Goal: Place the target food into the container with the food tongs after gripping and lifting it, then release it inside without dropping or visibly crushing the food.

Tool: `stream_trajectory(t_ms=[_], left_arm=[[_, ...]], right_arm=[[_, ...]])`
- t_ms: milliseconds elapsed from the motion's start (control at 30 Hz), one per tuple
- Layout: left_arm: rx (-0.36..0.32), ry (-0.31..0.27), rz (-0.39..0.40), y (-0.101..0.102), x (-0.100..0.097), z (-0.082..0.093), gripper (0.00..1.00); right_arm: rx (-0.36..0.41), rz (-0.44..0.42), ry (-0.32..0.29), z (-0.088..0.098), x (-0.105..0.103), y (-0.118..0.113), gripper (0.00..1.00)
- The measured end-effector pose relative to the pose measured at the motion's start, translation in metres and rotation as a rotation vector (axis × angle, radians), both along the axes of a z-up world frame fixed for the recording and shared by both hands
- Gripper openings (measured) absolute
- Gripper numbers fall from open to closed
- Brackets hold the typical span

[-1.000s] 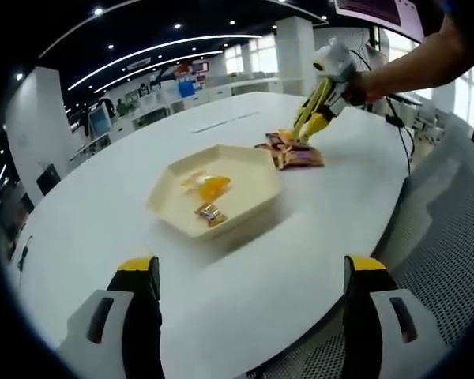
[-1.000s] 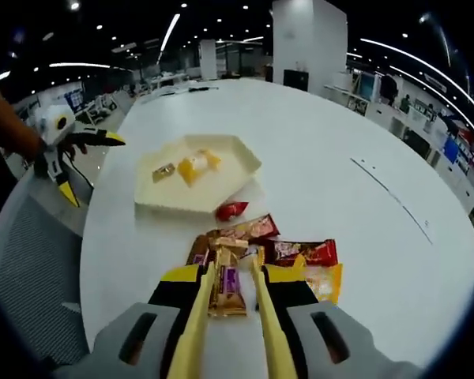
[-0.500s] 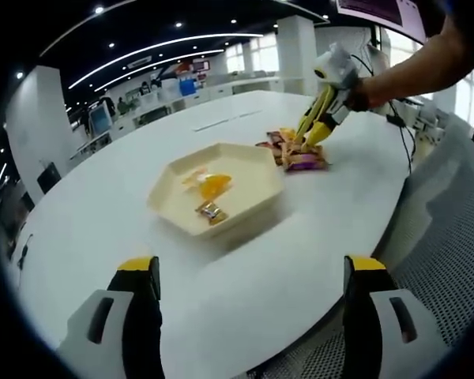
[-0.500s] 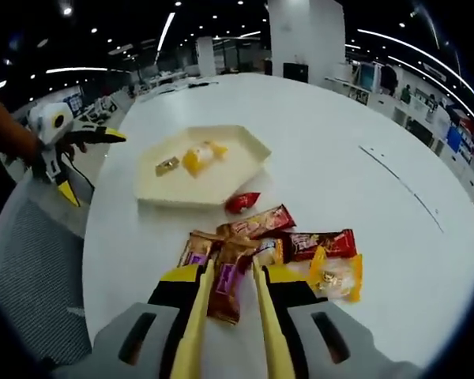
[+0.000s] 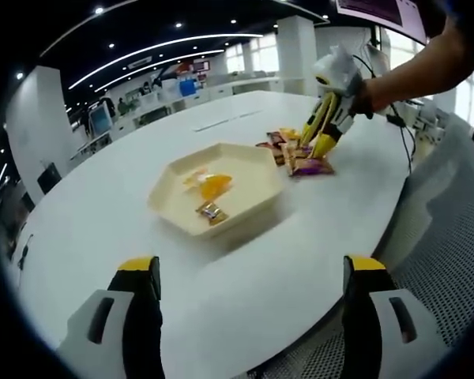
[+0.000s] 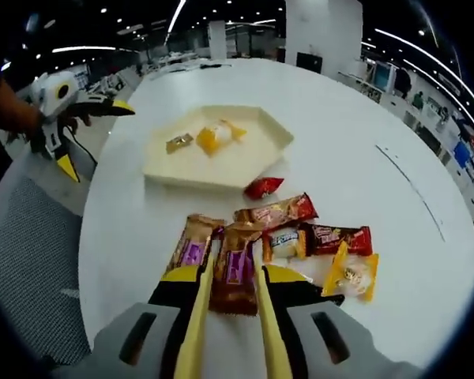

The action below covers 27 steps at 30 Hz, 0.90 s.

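Observation:
My right gripper is shut on yellow food tongs, and the tong tips pinch a brown and purple snack bar at the near edge of a pile of wrapped snacks. In the left gripper view the tongs slant down onto that bar beside the pile. A cream hexagonal tray beyond the pile holds an orange-yellow wrapped piece and a small brown candy. My left gripper stands open over the near table edge, short of the tray, with nothing between its jaws.
A red candy lies between the pile and the tray. The round white table has bare room around the tray. A grey mesh chair stands at the table's edge. A person's arm reaches in behind the tongs.
The right gripper has drawn the tongs and the pinched bar a little out of the pile, toward the table's edge. The left gripper has not moved.

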<state>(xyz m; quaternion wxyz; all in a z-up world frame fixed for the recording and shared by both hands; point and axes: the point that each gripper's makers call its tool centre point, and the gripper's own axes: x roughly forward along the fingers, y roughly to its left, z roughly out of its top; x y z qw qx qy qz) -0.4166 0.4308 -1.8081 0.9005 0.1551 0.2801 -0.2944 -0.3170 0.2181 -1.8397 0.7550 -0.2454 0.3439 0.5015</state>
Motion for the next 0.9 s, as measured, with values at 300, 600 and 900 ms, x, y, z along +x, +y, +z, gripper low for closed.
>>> stream_trajectory(t_ms=[300,600,900], left_arm=[[-0.002,-0.003,0.001,0.0,0.0,0.001,0.91],[-0.026,-0.021,-0.009,-0.003,0.002,0.005,0.95],[-0.069,-0.005,-0.013,-0.008,0.0,0.005,0.99]], right_arm=[[-0.035,-0.025,0.013,0.0,0.005,-0.002,0.22],[-0.026,-0.044,0.019,0.004,0.01,-0.006,0.22],[-0.024,-0.068,0.032,0.009,0.012,-0.011,0.22]])
